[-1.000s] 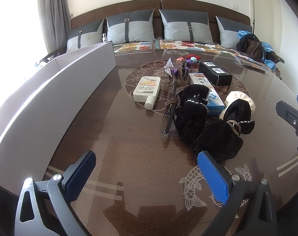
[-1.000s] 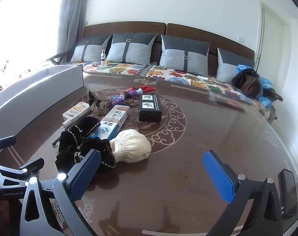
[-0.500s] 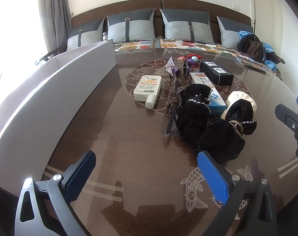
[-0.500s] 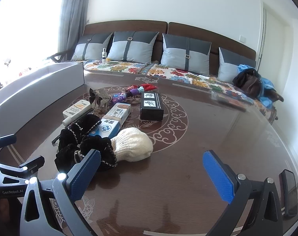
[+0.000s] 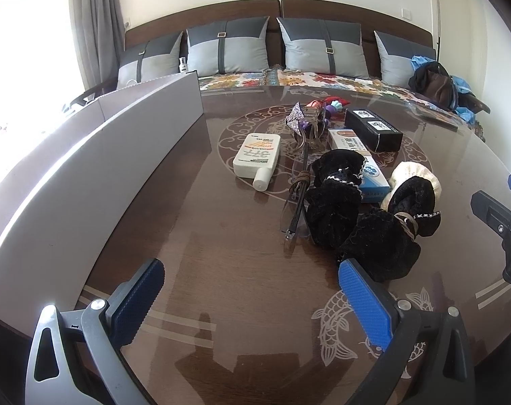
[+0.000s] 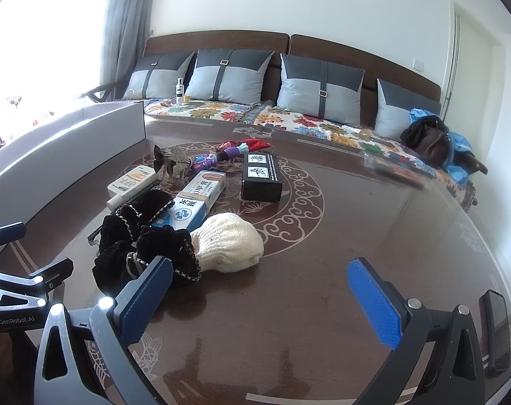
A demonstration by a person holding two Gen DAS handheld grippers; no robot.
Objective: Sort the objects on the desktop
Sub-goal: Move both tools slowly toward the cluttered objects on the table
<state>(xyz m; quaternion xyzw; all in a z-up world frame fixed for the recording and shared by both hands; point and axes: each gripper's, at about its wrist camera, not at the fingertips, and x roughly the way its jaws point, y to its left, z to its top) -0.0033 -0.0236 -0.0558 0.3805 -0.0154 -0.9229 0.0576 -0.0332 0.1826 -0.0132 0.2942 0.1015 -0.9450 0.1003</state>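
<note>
Both the left gripper [image 5: 248, 293] and right gripper [image 6: 260, 287] hover empty, jaws wide. The nearest black velvet scrunchie [image 5: 380, 249] lies mid-table; the closest jaws should straddle it squarely before lifting toward the long white box [image 5: 96, 155] at left.

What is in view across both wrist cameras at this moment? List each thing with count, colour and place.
table: 1, dark brown, patterned, holds everything
white box: 1, table's left edge
lotion bottle: 1, white, lying flat, centre-left
black cable: 1, beside the bottle
black velvet cloths: bunched pile, count unclear, nearest the grippers
knit hat: 1, cream, against the cloths
blue-white carton: 1, behind the cloths
black carton: 1, table centre
toy clutter: purple, red, far side
cushions: 4, grey, on sofa
left gripper: open, empty
right gripper: open, empty
</note>
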